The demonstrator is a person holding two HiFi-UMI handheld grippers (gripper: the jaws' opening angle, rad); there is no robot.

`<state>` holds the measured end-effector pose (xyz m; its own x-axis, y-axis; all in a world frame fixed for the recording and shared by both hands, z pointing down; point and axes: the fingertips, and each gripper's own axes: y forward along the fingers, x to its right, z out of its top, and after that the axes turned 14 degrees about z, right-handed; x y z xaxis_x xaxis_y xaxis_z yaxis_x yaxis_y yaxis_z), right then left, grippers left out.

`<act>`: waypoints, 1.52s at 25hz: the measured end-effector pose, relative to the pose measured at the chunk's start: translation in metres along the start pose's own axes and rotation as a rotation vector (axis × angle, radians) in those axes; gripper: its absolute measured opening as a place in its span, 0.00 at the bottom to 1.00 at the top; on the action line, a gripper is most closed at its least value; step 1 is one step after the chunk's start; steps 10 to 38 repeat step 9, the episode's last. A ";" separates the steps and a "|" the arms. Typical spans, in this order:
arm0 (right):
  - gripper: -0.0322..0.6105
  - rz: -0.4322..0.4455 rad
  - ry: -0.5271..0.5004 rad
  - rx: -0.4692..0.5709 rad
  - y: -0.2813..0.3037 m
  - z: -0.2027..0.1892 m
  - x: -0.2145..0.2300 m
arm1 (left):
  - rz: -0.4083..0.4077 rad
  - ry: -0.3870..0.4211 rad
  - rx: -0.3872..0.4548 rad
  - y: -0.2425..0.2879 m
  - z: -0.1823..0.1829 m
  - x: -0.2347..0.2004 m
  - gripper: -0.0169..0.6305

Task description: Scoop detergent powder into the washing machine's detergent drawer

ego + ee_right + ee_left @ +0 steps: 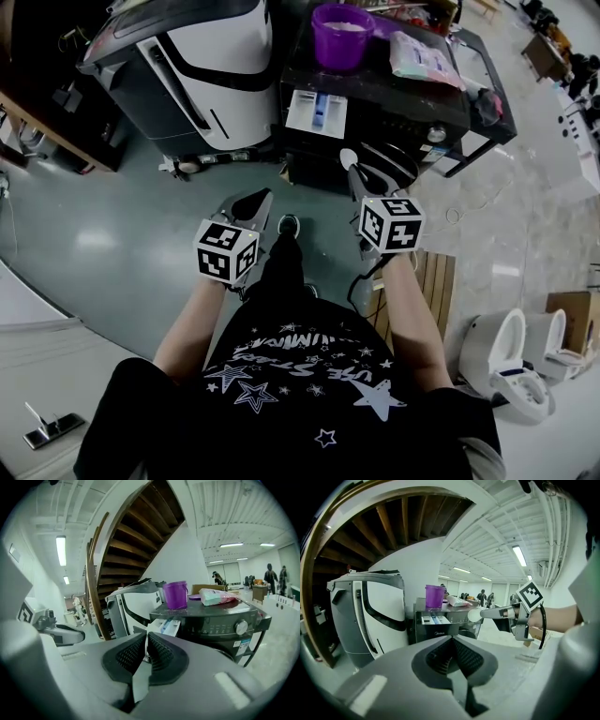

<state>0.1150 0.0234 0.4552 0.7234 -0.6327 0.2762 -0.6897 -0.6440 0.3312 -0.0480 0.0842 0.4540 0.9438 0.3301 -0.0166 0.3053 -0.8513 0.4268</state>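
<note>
Purple tub (341, 36), one, sitting atop washing machine (398, 105) beside one detergent bag (424, 54); one drawer (317, 113) hanging open. Right gripper (359, 174) clamping one white scoop (348, 157) near drawer; left gripper (255, 201) pinching together, empty.

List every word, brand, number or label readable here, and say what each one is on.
"Midea": on the washing machine front, just below the detergent drawer, in the left gripper view.
T-shirt print: lettering among stars, upside down, not reliably readable.
Control panel marks: too small.
Front stickers: too small.
Plastic bag print on the washer top: blurred.
</note>
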 end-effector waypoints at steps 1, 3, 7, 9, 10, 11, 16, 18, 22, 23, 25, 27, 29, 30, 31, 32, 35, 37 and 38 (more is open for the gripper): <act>0.11 0.002 0.007 0.000 -0.002 -0.002 -0.001 | -0.002 -0.002 0.000 -0.001 -0.001 0.001 0.03; 0.11 0.001 0.008 -0.004 -0.004 -0.005 -0.001 | -0.009 0.000 0.002 -0.003 -0.001 0.003 0.03; 0.10 -0.008 0.001 -0.006 -0.009 -0.011 -0.002 | -0.016 0.009 0.003 -0.006 -0.004 0.008 0.03; 0.10 -0.010 0.000 -0.005 -0.011 -0.014 -0.002 | -0.015 0.006 -0.003 -0.007 -0.008 0.009 0.03; 0.10 -0.010 0.000 -0.005 -0.011 -0.014 -0.002 | -0.015 0.006 -0.003 -0.007 -0.008 0.009 0.03; 0.10 -0.010 0.000 -0.005 -0.011 -0.014 -0.002 | -0.015 0.006 -0.003 -0.007 -0.008 0.009 0.03; 0.10 -0.010 0.000 -0.005 -0.011 -0.014 -0.002 | -0.015 0.006 -0.003 -0.007 -0.008 0.009 0.03; 0.10 -0.010 0.000 -0.005 -0.011 -0.014 -0.002 | -0.015 0.006 -0.003 -0.007 -0.008 0.009 0.03; 0.10 -0.010 0.000 -0.005 -0.011 -0.014 -0.002 | -0.015 0.006 -0.003 -0.007 -0.008 0.009 0.03; 0.10 -0.010 0.000 -0.005 -0.011 -0.014 -0.002 | -0.015 0.006 -0.003 -0.007 -0.008 0.009 0.03; 0.10 -0.010 0.000 -0.005 -0.011 -0.014 -0.002 | -0.015 0.006 -0.003 -0.007 -0.008 0.009 0.03; 0.10 -0.010 0.000 -0.005 -0.011 -0.014 -0.002 | -0.015 0.006 -0.003 -0.007 -0.008 0.009 0.03; 0.10 -0.010 0.000 -0.005 -0.011 -0.014 -0.002 | -0.015 0.006 -0.003 -0.007 -0.008 0.009 0.03; 0.10 -0.010 0.000 -0.005 -0.011 -0.014 -0.002 | -0.015 0.006 -0.003 -0.007 -0.008 0.009 0.03; 0.10 -0.010 0.000 -0.005 -0.011 -0.014 -0.002 | -0.015 0.006 -0.003 -0.007 -0.008 0.009 0.03; 0.10 -0.010 0.000 -0.005 -0.011 -0.014 -0.002 | -0.015 0.006 -0.003 -0.007 -0.008 0.009 0.03; 0.10 -0.010 0.000 -0.005 -0.011 -0.014 -0.002 | -0.015 0.006 -0.003 -0.007 -0.008 0.009 0.03; 0.10 -0.010 0.000 -0.005 -0.011 -0.014 -0.002 | -0.015 0.006 -0.003 -0.007 -0.008 0.009 0.03; 0.10 -0.010 0.000 -0.005 -0.011 -0.014 -0.002 | -0.015 0.006 -0.003 -0.007 -0.008 0.009 0.03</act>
